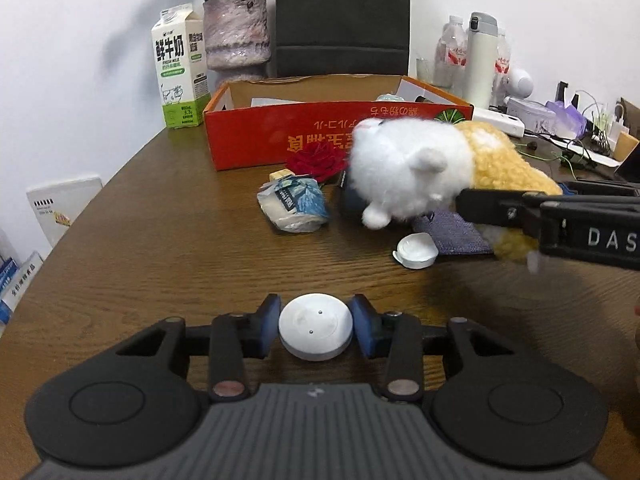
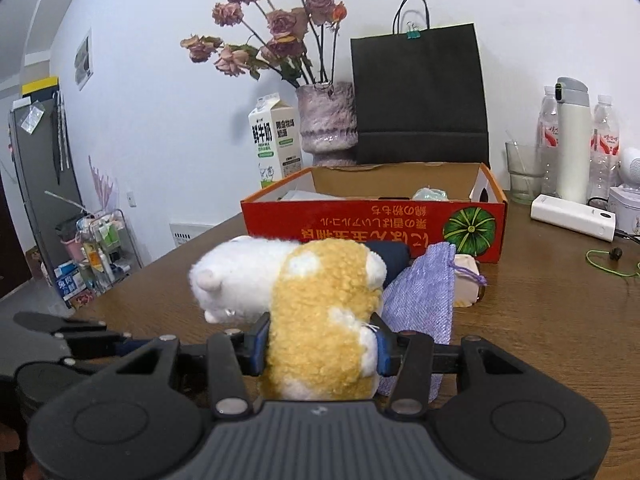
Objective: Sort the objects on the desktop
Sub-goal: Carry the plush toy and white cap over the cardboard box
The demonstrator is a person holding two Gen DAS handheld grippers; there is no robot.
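Observation:
My left gripper is shut on a round white disc just above the wooden table. My right gripper is shut on a white and yellow plush hamster and holds it over the table; the hamster also shows in the left wrist view, lifted in front of the red cardboard box. The box stands open behind it with a few things inside.
On the table lie a crumpled snack packet, a red rose, a purple cloth pouch, a white lid and a dark object. A milk carton, vase, black bag and bottles stand behind.

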